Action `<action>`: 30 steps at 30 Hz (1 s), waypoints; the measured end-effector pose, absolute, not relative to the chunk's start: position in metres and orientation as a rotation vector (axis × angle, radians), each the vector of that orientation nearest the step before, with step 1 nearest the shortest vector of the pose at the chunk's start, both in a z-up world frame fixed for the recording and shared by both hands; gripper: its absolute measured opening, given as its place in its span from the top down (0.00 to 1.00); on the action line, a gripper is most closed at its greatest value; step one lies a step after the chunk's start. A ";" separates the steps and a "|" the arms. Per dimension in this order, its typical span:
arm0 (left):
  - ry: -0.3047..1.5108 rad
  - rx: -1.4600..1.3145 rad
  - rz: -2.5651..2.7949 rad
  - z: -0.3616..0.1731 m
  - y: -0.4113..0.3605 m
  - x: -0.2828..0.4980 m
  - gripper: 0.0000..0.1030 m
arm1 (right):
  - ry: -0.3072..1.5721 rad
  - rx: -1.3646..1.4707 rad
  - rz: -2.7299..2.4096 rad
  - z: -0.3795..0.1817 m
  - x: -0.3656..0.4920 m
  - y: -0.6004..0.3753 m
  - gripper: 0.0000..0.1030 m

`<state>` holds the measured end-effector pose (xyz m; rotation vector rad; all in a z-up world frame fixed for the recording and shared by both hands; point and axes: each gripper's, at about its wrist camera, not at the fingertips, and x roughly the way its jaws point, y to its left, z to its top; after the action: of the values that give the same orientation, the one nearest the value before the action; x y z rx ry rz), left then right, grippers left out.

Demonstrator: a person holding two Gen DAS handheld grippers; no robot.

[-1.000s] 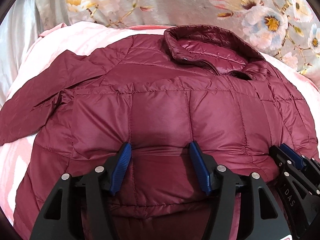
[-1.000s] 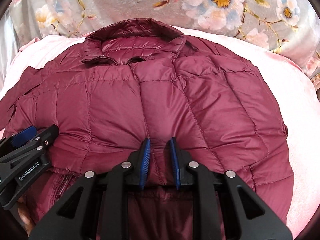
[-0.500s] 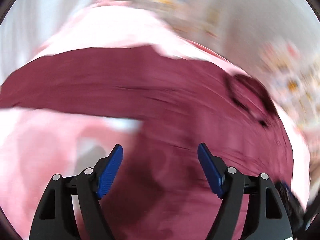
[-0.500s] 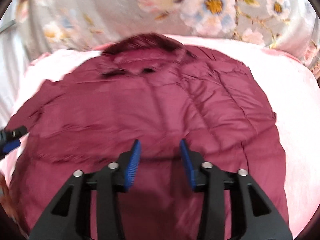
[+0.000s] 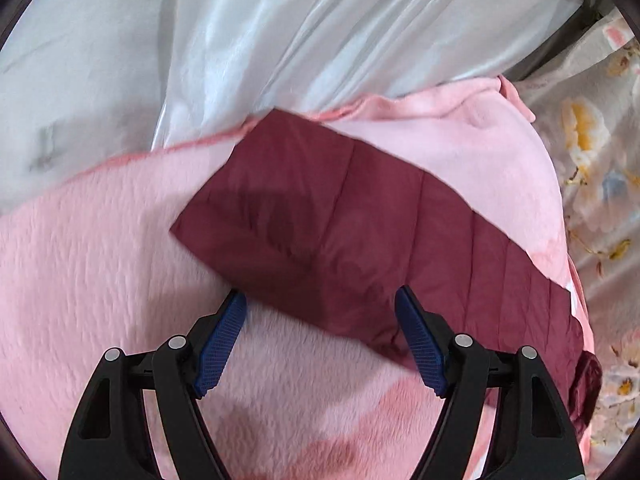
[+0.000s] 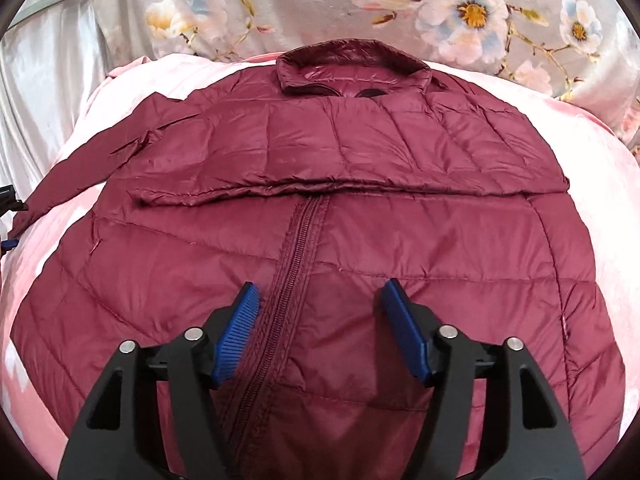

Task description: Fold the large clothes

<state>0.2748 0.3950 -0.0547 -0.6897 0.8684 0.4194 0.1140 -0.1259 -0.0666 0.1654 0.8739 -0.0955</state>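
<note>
Right wrist, jacket (image 6: 360,220) flat, right tool (image 6: 318,304) opening

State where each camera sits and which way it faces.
Left wrist: on the left tool, angled down at the jacket sleeve on the pink blanket; its own closing jaws show, nothing between them.
Right wrist: on the right tool, angled down at the jacket body and collar; its opening jaws show.
Shared: the jacket, blanket and floral fabric.

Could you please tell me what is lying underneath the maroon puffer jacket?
A pink fleece blanket lies under the maroon puffer jacket, showing around its edges. Whatever is beneath the jacket's middle is covered.
</note>
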 end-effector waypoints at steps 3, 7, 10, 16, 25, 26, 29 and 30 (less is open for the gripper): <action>0.882 -0.623 0.383 -0.048 0.386 0.294 0.99 | 0.874 0.182 -0.093 -0.068 0.113 -0.128 0.35; 0.812 -0.525 0.293 -0.006 0.347 0.309 1.00 | 0.868 0.195 -0.092 -0.069 0.112 -0.129 0.35; 0.711 -0.398 0.187 0.046 0.287 0.311 1.00 | 0.863 0.206 -0.092 -0.068 0.111 -0.130 0.35; 0.613 -0.257 -0.141 0.124 0.142 0.308 1.00 | 0.837 0.252 -0.096 -0.062 0.107 -0.137 0.35; 0.715 -0.095 -0.499 0.112 -0.073 0.281 1.00 | 0.785 0.362 -0.135 -0.046 0.081 -0.178 0.35; 0.739 -0.094 -0.513 0.104 -0.085 0.280 1.00 | 0.779 0.368 -0.150 -0.045 0.076 -0.186 0.35; 0.844 -0.092 -0.553 0.072 -0.124 0.278 0.98 | 0.770 0.366 -0.194 -0.045 0.066 -0.203 0.35; 0.870 -0.095 -0.557 0.062 -0.131 0.282 0.96 | 0.770 0.360 -0.219 -0.045 0.062 -0.212 0.35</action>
<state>0.2817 -0.1305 0.0620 -0.0949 0.8696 -0.5566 0.0618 -0.2115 -0.0453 0.3603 0.7696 -0.2190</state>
